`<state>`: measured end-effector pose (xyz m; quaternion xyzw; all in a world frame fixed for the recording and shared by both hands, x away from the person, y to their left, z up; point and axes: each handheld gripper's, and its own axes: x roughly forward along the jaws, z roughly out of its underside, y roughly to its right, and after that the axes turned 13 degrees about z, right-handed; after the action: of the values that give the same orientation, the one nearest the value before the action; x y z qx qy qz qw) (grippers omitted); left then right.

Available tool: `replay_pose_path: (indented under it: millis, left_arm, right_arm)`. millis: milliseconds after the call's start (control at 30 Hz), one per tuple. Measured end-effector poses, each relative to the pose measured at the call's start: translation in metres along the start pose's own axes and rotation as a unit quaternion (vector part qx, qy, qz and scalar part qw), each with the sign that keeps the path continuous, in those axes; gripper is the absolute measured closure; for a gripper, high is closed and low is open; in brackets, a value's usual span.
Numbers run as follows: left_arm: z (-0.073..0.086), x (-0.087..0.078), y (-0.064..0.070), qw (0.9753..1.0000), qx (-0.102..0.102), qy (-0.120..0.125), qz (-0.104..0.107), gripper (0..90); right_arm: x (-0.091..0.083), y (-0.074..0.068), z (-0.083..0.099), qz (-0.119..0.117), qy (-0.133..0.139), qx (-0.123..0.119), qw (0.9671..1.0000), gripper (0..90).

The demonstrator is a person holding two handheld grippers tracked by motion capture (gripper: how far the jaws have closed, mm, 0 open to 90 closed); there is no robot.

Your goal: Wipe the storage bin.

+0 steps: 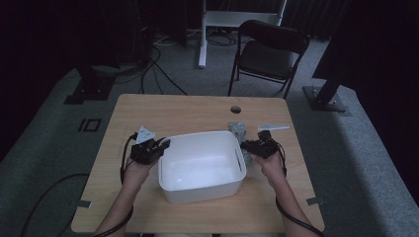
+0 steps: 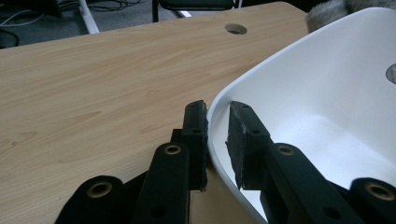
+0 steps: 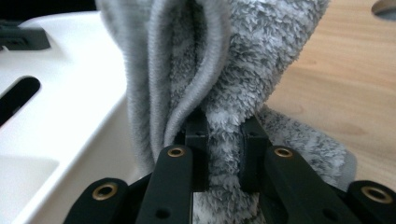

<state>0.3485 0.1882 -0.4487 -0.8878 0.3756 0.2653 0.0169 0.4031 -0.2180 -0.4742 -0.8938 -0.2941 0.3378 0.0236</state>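
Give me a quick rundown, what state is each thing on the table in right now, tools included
White bin: upright on the table, nothing visible inside.
Grey towel: bunched, beside the bin's outer wall.
Left tool: jaws straddling the bin's rim, one each side, a gap visible at the inner one.
Right tool: shut on the towel.

Lab or recording studio, not a home. Dark curtained walls all round, grey carpet floor (image 1: 59,148). Cables (image 1: 163,69) trail across the carpet beyond the desk's far edge. Black stand bases (image 1: 89,89) off both far corners. Folding chair (image 1: 269,52) and white stand leg (image 1: 202,34) behind. Bare wooden desk (image 1: 188,111) with a cable hole (image 1: 235,109).
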Motion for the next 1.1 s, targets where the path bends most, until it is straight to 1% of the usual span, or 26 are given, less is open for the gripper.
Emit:
replay_pose_path:
  millis: [67,267,367,433,533,633,700,733,800,900,1000,1100]
  left_arm:
    - [0.0,0.0,0.0,1.0,0.0,0.0,-0.001,77.2]
    - [0.0,0.0,0.0,1.0,-0.001,0.001,-0.001,77.2]
    - [0.0,0.0,0.0,1.0,-0.002,0.002,-0.001,77.2]
    - [0.0,0.0,0.0,1.0,-0.002,0.002,-0.001,77.2]
    - [0.001,0.0,0.0,1.0,-0.002,0.003,0.001,77.1]
    - [0.001,0.0,-0.001,1.0,-0.003,0.004,0.003,77.1]
    - [0.001,0.0,-0.001,1.0,-0.005,0.006,0.004,77.0]
    - [0.002,-0.001,-0.001,0.9999,-0.007,0.008,0.006,76.9]
    - [0.003,-0.001,-0.002,0.9998,-0.012,0.014,0.01,76.6]
    - [0.002,-0.002,-0.001,0.9999,-0.004,0.008,0.007,76.8]
    - [0.002,-0.002,-0.001,0.9999,-0.004,0.007,0.006,76.9]
    - [0.002,-0.002,-0.001,0.9999,-0.006,0.008,0.007,76.9]
  right_arm:
    - [0.004,0.001,0.003,0.0,-0.005,0.004,1.0,78.9]
    - [0.022,0.006,0.013,0.005,-0.04,0.006,0.9992,79.0]
    - [0.029,0.008,0.017,0.007,-0.051,0.01,0.9986,79.0]
    - [0.03,0.009,0.018,0.007,-0.053,0.011,0.9985,79.0]
    - [0.041,0.011,0.023,0.017,-0.072,0.009,0.9972,79.0]
    - [0.047,0.014,0.028,0.011,-0.08,0.017,0.9966,79.0]
    - [0.051,0.016,0.03,0.012,-0.086,0.018,0.9961,78.9]
    - [0.051,0.016,0.031,0.013,-0.085,0.023,0.9961,78.8]
    - [0.049,0.014,0.03,0.021,-0.082,0.016,0.9963,78.6]
    - [0.044,0.012,0.029,0.035,-0.072,0.008,0.9967,78.5]
    - [0.034,0.013,0.027,0.043,-0.059,0.009,0.9973,78.5]
    - [0.019,0.014,0.022,0.047,-0.039,0.008,0.9981,78.5]
